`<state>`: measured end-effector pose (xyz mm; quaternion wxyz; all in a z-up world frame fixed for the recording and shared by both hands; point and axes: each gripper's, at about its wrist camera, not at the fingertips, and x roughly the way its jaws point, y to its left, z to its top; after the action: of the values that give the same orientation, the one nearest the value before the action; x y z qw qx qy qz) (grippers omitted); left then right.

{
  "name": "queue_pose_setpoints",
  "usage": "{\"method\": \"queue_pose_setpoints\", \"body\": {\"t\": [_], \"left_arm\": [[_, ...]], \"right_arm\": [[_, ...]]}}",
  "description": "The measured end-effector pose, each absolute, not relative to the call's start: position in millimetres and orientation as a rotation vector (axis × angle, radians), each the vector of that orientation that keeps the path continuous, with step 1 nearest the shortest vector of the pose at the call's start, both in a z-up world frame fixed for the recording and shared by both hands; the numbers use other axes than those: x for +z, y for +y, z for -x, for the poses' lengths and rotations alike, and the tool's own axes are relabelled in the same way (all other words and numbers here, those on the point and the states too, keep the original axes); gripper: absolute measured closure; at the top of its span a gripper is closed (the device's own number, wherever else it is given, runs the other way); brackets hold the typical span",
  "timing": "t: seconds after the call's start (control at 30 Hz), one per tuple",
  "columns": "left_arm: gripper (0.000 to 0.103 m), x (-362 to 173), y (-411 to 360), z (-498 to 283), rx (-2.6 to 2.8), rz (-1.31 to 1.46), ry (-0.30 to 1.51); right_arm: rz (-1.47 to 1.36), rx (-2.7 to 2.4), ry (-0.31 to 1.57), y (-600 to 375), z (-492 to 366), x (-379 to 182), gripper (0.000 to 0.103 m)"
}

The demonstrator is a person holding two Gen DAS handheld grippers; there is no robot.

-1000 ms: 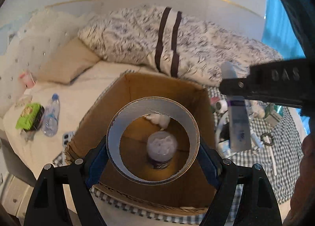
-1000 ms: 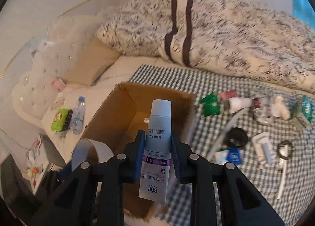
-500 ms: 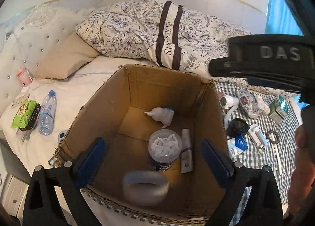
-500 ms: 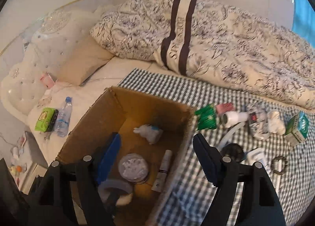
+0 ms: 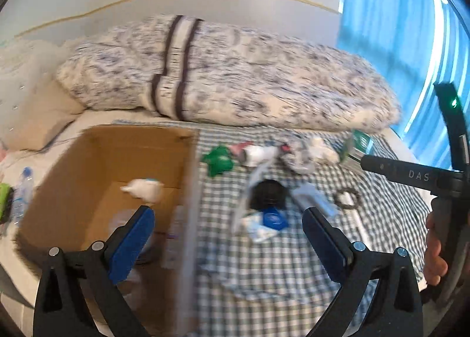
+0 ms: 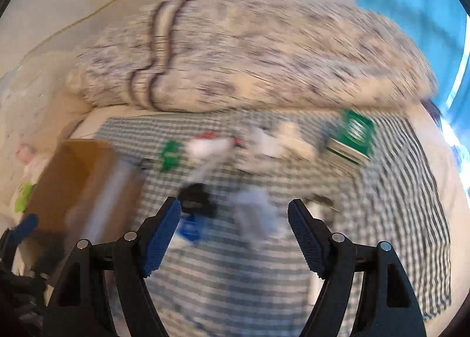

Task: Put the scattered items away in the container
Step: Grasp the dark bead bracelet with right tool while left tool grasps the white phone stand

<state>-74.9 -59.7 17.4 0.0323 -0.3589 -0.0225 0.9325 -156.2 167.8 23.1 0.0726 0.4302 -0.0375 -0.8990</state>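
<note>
Both views are blurred, the right wrist view more so. The left gripper point(image 5: 227, 231) is spread wide and empty, its blue pads point(image 5: 130, 244) straddling the right wall of the cardboard box point(image 5: 97, 157). The box stands open at the left edge of the checked cloth point(image 5: 279, 272) spread over the bed. Inside it lie a small white bottle point(image 5: 144, 188) near the far wall and a pale round jar, partly hidden behind the left pad.

The scattered items lie on the cloth to the right of the box: a green packet point(image 5: 218, 160) just beside the box wall, a white roll point(image 5: 258, 154) next to it, a black round object point(image 5: 268, 194) near the cloth's middle, a blue-and-white sachet point(image 5: 265, 224) below that, and a green box point(image 5: 357, 146) at the far right edge, against the patterned duvet point(image 5: 235, 78).

The right gripper point(image 6: 233, 234) is likewise spread wide and empty, over the middle of the cloth. In the left wrist view a hand point(image 5: 434, 251) holds its handle at the right border. What lies between its pads cannot be made out.
</note>
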Motion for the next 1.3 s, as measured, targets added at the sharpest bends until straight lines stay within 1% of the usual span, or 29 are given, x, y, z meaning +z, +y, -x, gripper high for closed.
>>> {"method": "queue_pose_setpoints", "body": {"t": [0.1,0.17,0.23,0.3,0.33,0.4,0.5,0.63,0.77,0.8,0.83,0.87,0.9,1.0,1.1,1.2,1.3], "left_arm": [[0.0,2,-29,89,2.821,1.145,-0.038],[0.0,-12,-8,102,2.795,1.182,-0.027],[0.0,-27,9,114,2.766,1.228,-0.009],[0.0,-39,20,123,2.735,1.265,0.013],[0.0,-45,27,127,2.721,1.282,0.033],[0.0,-55,36,132,2.713,1.301,0.059],[0.0,-67,44,137,2.692,1.327,0.068],[0.0,-78,51,146,2.666,1.337,0.076],[0.0,-88,63,155,2.636,1.345,0.073],[0.0,-90,66,158,2.627,1.349,0.067],[0.0,-93,70,161,2.615,1.354,0.058],[0.0,-95,73,164,2.607,1.357,0.054],[0.0,-97,78,166,2.596,1.36,0.052],[0.0,-101,89,172,2.573,1.363,0.05],[0.0,-107,100,179,2.545,1.384,0.023],[0.0,-113,106,189,2.51,1.421,-0.061],[0.0,-125,112,205,2.55,1.528,-0.131]], "right_arm": [[-1.495,-2.724,-0.28,227,169,-9,0.028],[-1.598,-2.68,-0.445,262,180,-33,0.029],[-1.651,-2.644,-0.524,282,190,-53,0.045],[-1.686,-2.619,-0.557,289,202,-66,0.049],[-1.696,-2.606,-0.586,293,207,-73,0.053],[-1.724,-2.594,-0.628,297,218,-86,0.056],[-1.769,-2.549,-0.682,300,234,-106,0.056],[-1.816,-2.545,-0.695,300,248,-128,0.057],[-1.819,-2.557,-0.738,303,256,-138,0.057],[-1.816,-2.574,-0.719,301,256,-138,0.064],[-1.824,-2.601,-0.678,299,257,-136,0.083],[-1.833,-2.631,-0.632,298,257,-134,0.091],[-1.821,-2.646,-0.612,298,256,-131,0.091],[-1.718,-2.653,-0.677,306,246,-121,0.092],[-1.647,-2.707,-0.677,317,233,-105,0.092],[-1.592,-2.768,-0.644,325,222,-89,0.092],[-1.551,-2.812,-0.619,332,214,-77,0.092]]}}
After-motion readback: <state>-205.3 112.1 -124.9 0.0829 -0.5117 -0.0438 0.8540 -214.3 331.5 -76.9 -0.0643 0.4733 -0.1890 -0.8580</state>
